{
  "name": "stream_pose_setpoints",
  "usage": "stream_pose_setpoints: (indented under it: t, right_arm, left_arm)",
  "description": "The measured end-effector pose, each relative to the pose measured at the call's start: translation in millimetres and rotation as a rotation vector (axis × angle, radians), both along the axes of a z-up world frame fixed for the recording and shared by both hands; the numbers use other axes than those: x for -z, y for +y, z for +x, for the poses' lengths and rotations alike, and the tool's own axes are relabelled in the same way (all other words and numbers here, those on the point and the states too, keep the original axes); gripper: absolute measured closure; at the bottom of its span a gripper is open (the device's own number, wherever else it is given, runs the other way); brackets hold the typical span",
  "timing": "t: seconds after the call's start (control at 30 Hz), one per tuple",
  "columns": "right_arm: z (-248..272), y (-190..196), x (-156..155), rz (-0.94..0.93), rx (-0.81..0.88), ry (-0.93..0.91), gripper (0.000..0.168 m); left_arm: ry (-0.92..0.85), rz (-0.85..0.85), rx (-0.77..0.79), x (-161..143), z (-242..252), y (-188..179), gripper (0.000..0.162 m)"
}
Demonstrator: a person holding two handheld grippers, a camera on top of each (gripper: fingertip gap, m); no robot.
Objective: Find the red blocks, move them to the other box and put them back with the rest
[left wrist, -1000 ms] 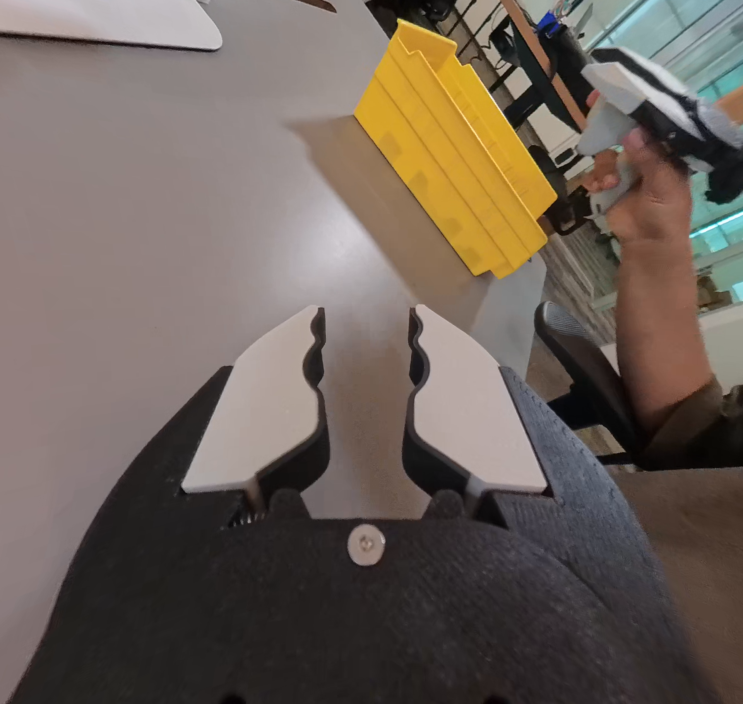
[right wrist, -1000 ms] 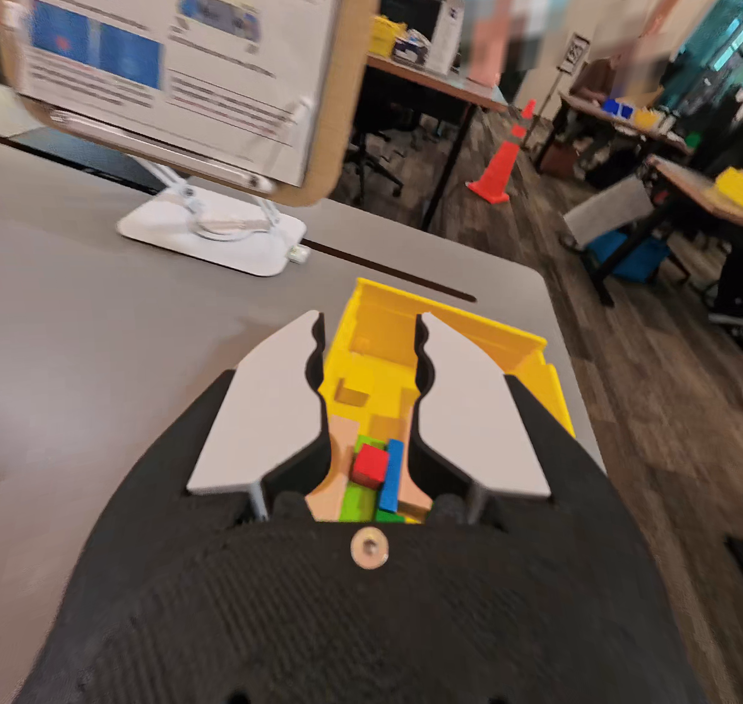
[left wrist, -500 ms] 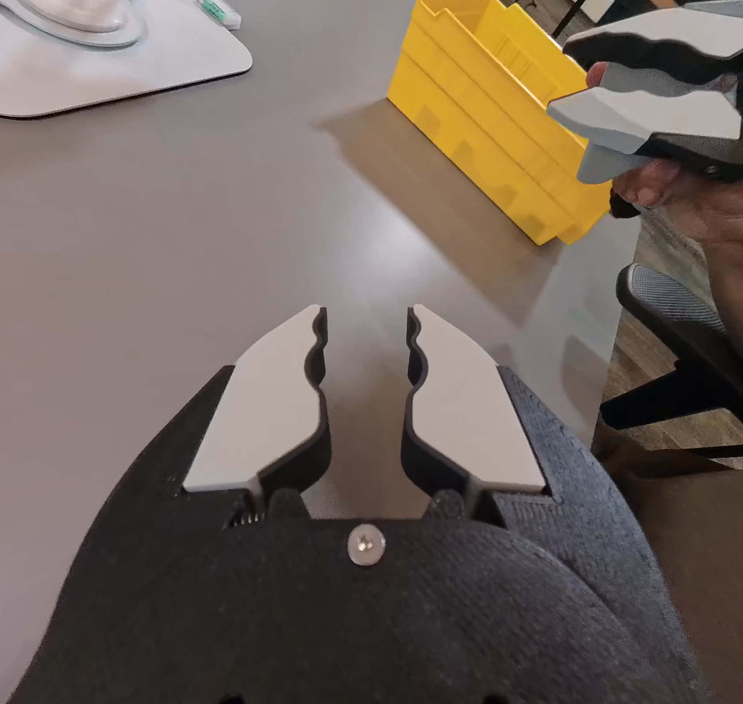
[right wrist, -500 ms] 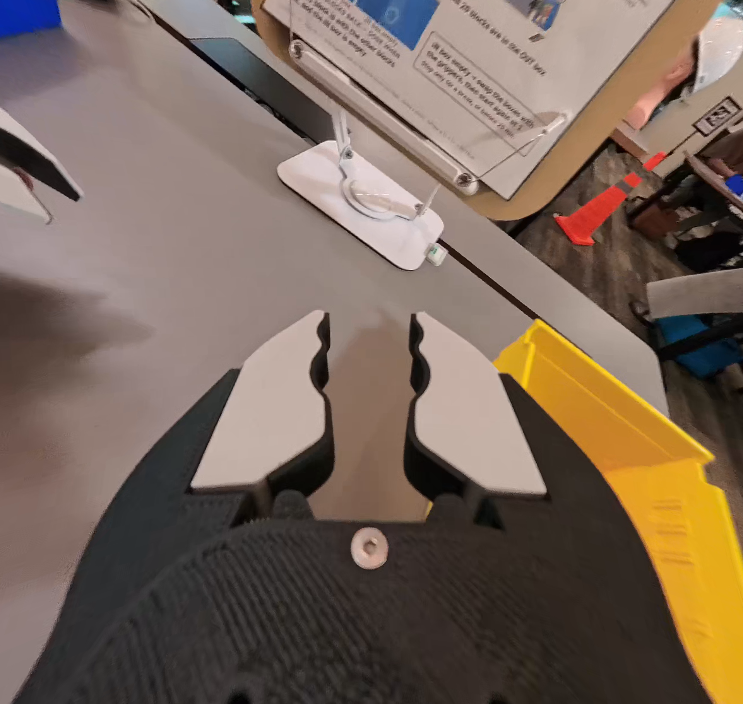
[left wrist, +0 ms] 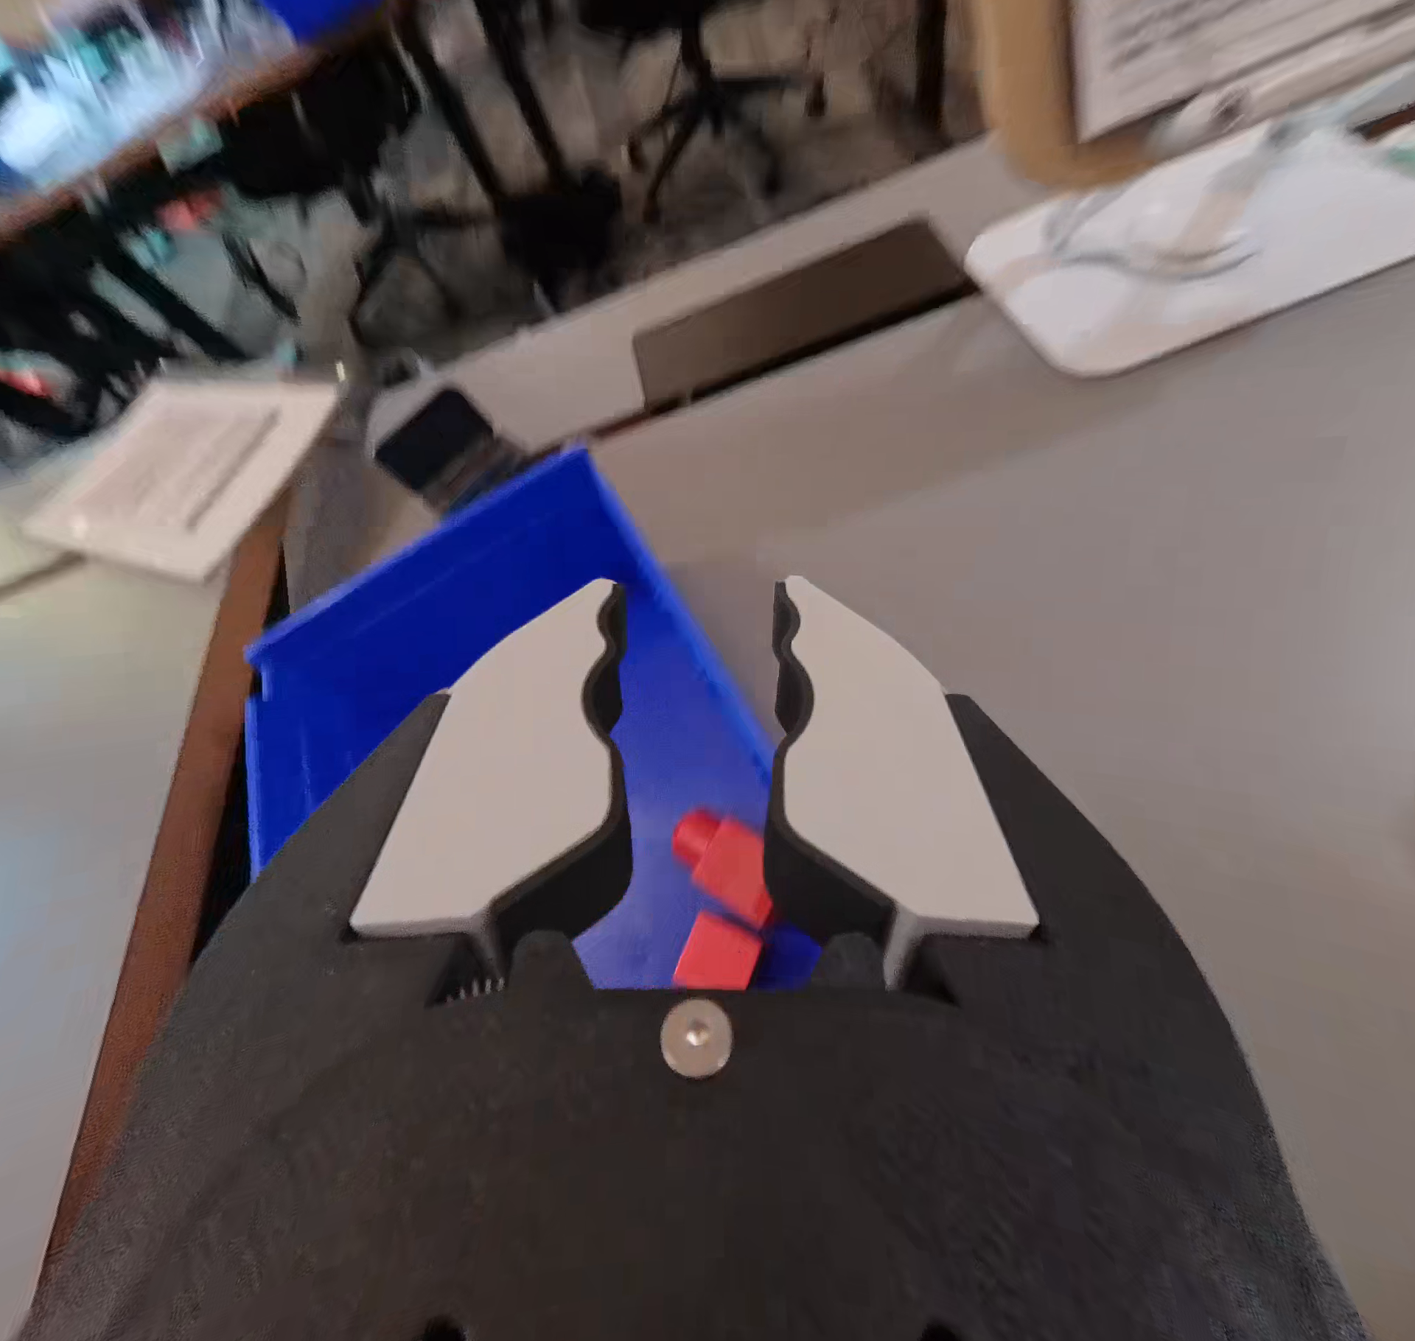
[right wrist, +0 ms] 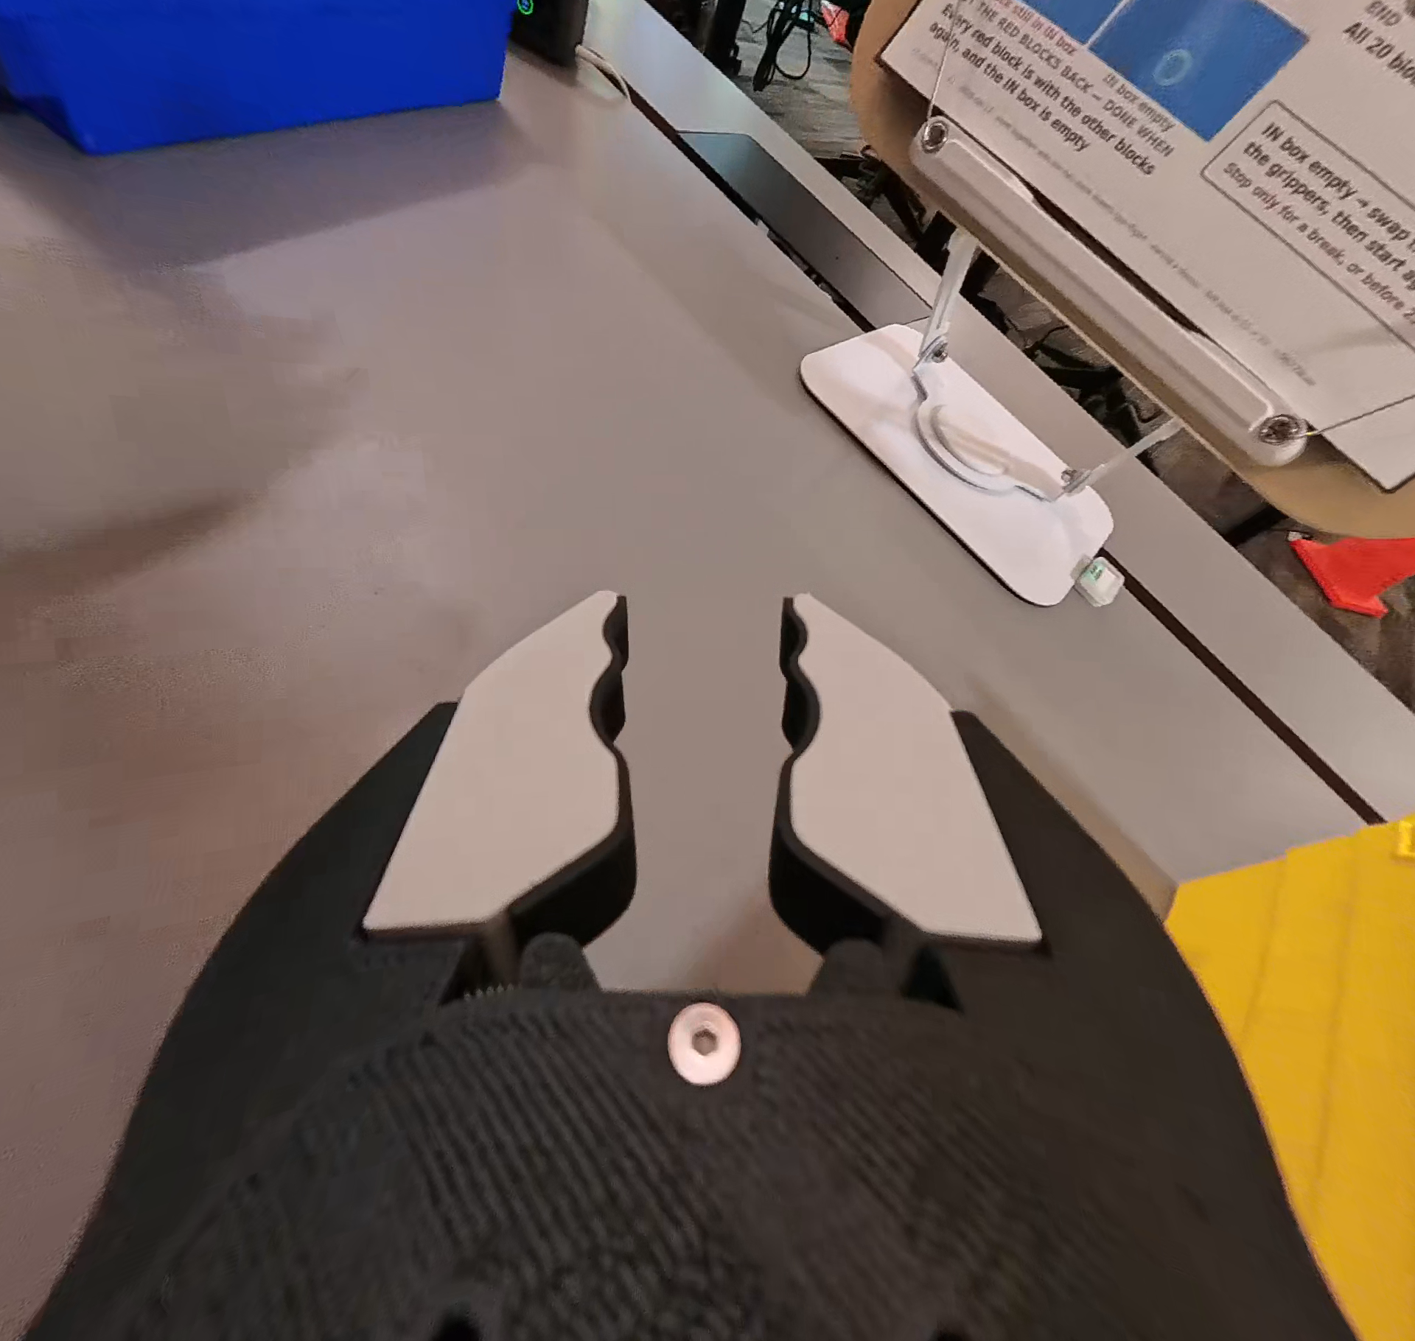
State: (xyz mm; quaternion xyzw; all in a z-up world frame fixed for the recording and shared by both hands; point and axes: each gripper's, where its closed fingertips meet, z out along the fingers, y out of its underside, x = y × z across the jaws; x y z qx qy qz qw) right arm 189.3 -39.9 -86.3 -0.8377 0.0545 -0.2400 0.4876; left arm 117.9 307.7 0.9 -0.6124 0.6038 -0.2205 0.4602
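Since half a second ago we have swung our left gripper [left wrist: 698,600] over the blue box [left wrist: 429,638], where red blocks [left wrist: 723,898] lie at centre frame. Both jaws gape, holding nothing; our right gripper [right wrist: 703,615] hovers above grey table [right wrist: 383,424], yellow box [right wrist: 1302,1036] lower right.

Left gripper [left wrist: 698,592] and right gripper [right wrist: 703,604], black ribbed printed bodies, pale grey wavy-edged fingers, one silver screw each

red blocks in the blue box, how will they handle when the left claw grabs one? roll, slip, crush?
The red blocks look rigid with flat faces, so they probably won't crush or sag. One seems to have a rounded end and might roll if nudged; blur makes that uncertain. They lie close to the blue box wall, so the open left claw may push one aside.
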Motion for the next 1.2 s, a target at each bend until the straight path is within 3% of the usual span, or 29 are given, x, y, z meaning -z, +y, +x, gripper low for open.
stream_pose_setpoints:
  t: [0.2, 0.33, 0.4, 0.5, 0.7, 0.77, 0.97, 1.07, 1.13, 1.2]
  right_arm:
    - [2.4, -2.6, 4.0, -0.021, 0.006, -0.002, 0.13]
    - [2.3, -3.5, 4.3, -0.025, 0.005, -0.007, 0.13]
    - [2.0, -3.2, 5.0, -0.031, 0.002, -0.012, 0.13]
    - [0.3, -2.6, 6.6, -0.04, -0.007, -0.014, 0.13]
    - [-0.4, -4.2, 6.6, -0.062, -0.013, -0.052, 0.131]
    - [-0.7, -4.0, 7.3, -0.068, -0.016, -0.054, 0.131]
    - [-1.1, -3.4, 7.5, -0.075, -0.021, -0.069, 0.131]
    - [-1.8, -2.6, 8.4, -0.08, -0.025, -0.07, 0.131]
    - [-2.3, -2.7, 7.8, -0.081, -0.027, -0.077, 0.131]
    - [-2.7, -2.6, 7.1, -0.082, -0.029, -0.085, 0.132]
  left_arm:
    - [0.346, -0.435, 0.016, 88.5, -39.7, 16.8, 0.122]
    - [0.517, -0.4, -0.017, 126.2, -61.5, 28.6, 0.122]
    - [0.554, -0.363, -0.046, 137.4, -65.1, 35.0, 0.129]
    - [0.583, -0.42, -0.014, 153.5, -61.9, 24.5, 0.127]
    - [0.524, -0.448, -0.014, 153.3, -52.3, 27.2, 0.129]
    - [0.487, -0.421, -0.078, 149.9, -51.3, 41.7, 0.159]
    - [0.319, -0.546, -0.088, 125.7, -46.1, 49.3, 0.159]
    - [0.328, -0.663, 0.013, 125.5, -42.6, 25.2, 0.135]
    - [0.392, -0.571, -0.028, 138.1, -45.3, 30.8, 0.127]
    - [0.484, -0.46, -0.079, 152.9, -50.9, 38.3, 0.132]
